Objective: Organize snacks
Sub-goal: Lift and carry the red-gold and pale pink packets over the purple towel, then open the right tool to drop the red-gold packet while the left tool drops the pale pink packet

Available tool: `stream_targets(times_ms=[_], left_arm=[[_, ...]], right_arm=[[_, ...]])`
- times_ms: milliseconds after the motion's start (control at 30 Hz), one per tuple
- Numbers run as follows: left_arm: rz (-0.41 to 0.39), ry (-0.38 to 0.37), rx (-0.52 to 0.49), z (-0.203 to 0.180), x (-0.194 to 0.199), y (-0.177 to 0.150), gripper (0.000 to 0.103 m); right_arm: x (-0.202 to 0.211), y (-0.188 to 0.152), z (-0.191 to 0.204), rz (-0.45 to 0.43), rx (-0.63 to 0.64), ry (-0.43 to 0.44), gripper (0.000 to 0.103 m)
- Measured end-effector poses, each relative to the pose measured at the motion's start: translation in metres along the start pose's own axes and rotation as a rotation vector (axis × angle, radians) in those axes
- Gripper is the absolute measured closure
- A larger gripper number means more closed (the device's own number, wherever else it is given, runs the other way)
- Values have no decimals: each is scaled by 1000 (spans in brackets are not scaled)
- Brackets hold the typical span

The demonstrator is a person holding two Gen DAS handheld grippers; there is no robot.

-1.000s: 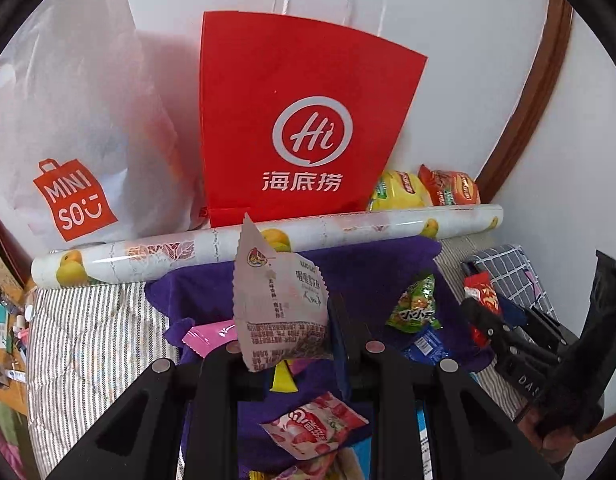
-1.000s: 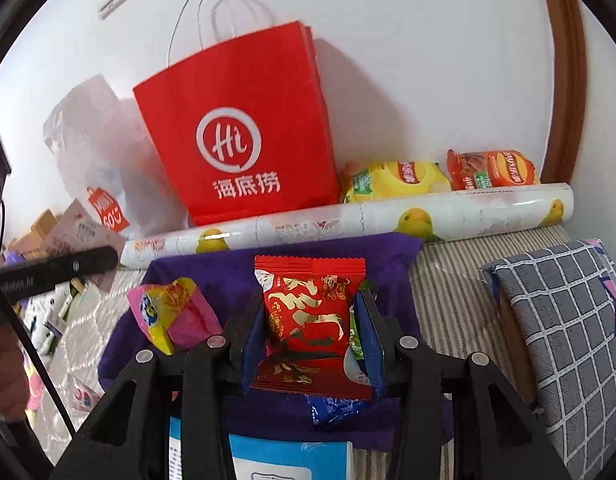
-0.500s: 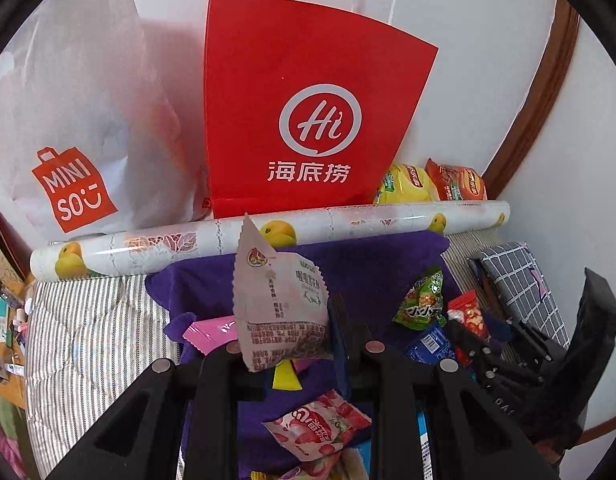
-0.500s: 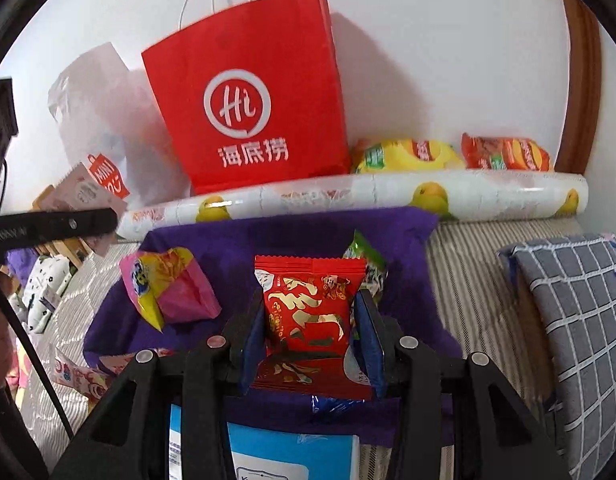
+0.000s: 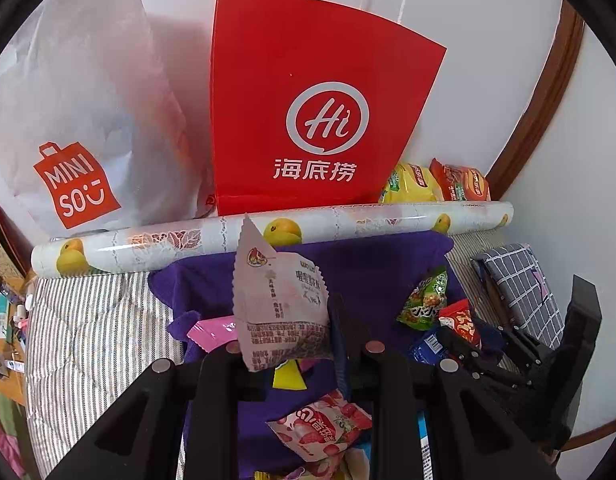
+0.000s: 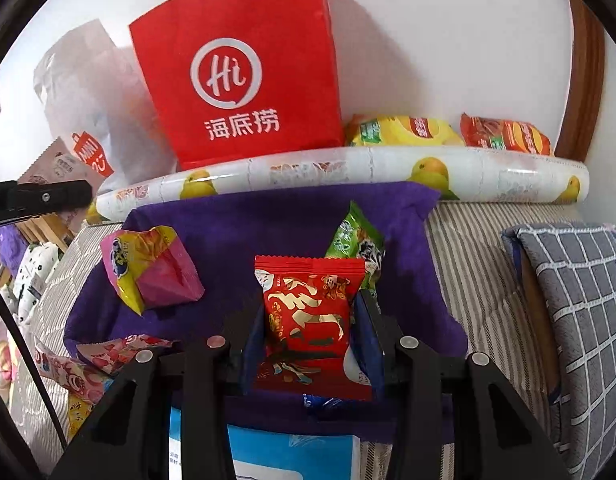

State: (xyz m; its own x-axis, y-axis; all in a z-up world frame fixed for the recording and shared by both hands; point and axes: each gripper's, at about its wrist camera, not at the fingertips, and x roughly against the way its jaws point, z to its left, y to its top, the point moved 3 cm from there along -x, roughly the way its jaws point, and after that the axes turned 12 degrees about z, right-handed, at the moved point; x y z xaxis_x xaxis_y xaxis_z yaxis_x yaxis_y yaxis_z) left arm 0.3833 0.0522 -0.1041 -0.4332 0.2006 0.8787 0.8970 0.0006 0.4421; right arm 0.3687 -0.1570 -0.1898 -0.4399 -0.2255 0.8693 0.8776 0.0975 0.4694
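My left gripper (image 5: 286, 330) is shut on a pale pink snack packet (image 5: 278, 300) and holds it above the purple cloth (image 5: 367, 264). My right gripper (image 6: 309, 320) is shut on a red snack packet (image 6: 308, 316) over the same cloth (image 6: 244, 232); it also shows at the right of the left wrist view (image 5: 467, 340). Loose on the cloth lie a green packet (image 6: 353, 236), a pink-and-yellow packet (image 6: 152, 270) and a strawberry packet (image 5: 323, 428). A red Hi paper bag (image 5: 308, 112) stands upright against the wall behind.
A white Miniso bag (image 5: 76, 120) stands left of the red bag. A fruit-printed roll (image 5: 268, 232) lies across the back of the cloth, with yellow (image 6: 403, 130) and orange (image 6: 503, 134) packets behind it. A grey checked cushion (image 6: 579, 300) lies at the right.
Both grippers have moved forward, toward the red bag, which looks larger now. The right gripper with its red packet has shifted left and closer in the left wrist view. Both grips are unchanged.
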Motion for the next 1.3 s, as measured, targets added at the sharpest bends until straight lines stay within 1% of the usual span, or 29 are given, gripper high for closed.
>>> stream_targets(times_ms=[133, 333, 633, 967, 1000, 1033, 1100, 1200, 1300], left_arm=[[3, 1, 11, 3, 0, 1, 81], [12, 4, 18, 5, -3, 1, 81], [18, 10, 6, 3, -5, -1, 81], [27, 10, 1, 3, -7, -2, 81], [27, 10, 0, 3, -8, -1, 81], [27, 12, -1, 3, -8, -2, 81], [28, 12, -1, 3, -8, -2, 81], [31, 10, 5, 3, -9, -1, 81], [43, 6, -3, 1, -13, -1, 81]], right_arm=[[-3, 0, -4, 8, -32, -19, 60], [-5, 0, -2, 17, -22, -48, 60], [-4, 0, -5, 19, -43, -40, 59], [-4, 0, -2, 21, -34, -46, 57], [-3, 0, -2, 17, -35, -44, 56], [-1, 0, -2, 10, -35, -42, 51], [4, 0, -1, -7, -34, -38, 45], [15, 2, -2, -51, -43, -30, 44], [23, 3, -4, -87, -57, -32, 40]])
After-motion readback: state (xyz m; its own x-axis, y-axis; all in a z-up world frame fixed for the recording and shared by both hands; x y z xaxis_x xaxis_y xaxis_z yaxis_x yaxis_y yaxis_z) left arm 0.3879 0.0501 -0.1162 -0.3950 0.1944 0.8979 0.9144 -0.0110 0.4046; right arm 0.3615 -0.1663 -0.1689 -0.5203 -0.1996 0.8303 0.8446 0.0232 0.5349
